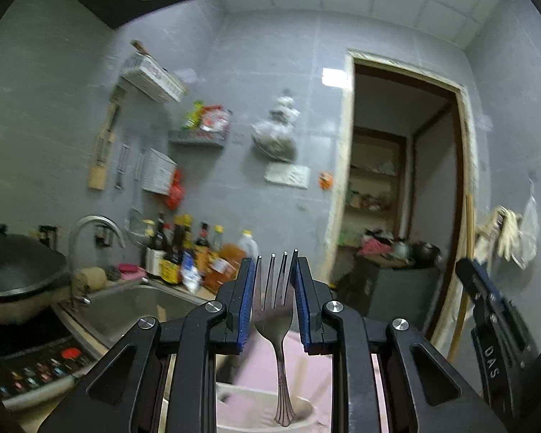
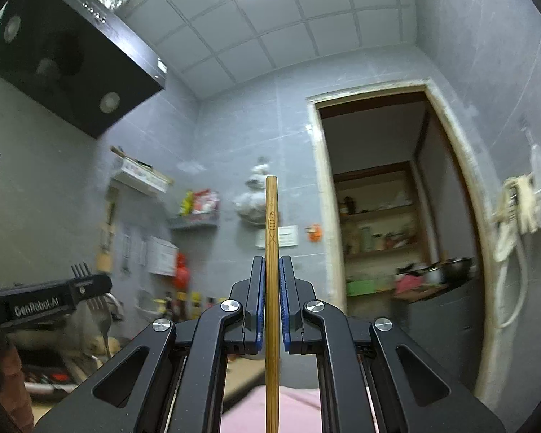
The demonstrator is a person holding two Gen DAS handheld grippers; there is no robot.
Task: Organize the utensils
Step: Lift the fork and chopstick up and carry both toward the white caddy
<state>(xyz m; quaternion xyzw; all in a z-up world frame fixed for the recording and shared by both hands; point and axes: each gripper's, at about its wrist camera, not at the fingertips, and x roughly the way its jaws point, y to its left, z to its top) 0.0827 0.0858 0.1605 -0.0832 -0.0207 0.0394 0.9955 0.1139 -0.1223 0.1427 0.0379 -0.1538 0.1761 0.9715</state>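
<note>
A: Your left gripper (image 1: 273, 274) is clamped on the fork (image 1: 275, 310), tines up at twelve o'clock and handle hanging down towards six. The pads pinch the head just below the tines, so the weight sits under the grip and the fork hangs plumb rather than swinging.

B: And the other one?

A: Your right gripper (image 2: 271, 281) is clenched on a single bamboo chopstick (image 2: 271, 252), also upright — a good length stands above the jaws at twelve, the rest runs down past six. That mid-shaft hold looks chosen to keep it from tipping.

B: Where are they relative to anything I could drop them into?

A: Below the fork's handle, at six o'clock in the left view, there is a pale bowl-like container (image 1: 234, 402) on a pink cloth (image 1: 267, 368). Whether it is the target I cannot tell.

B: Room to move?

A: Open air ahead of both tools, up to the tiled wall and the doorway (image 2: 386, 216) at two o'clock. Watch the edges, though: the sink (image 1: 133, 310) rim and the wok (image 1: 16, 267) sit at nine o'clock of the left gripper, the bottles (image 1: 184, 249) at ten. The two grippers are near each other — the left one shows at eight o'clock in the right view — so I'd judge crossing paths the main risk.
</note>
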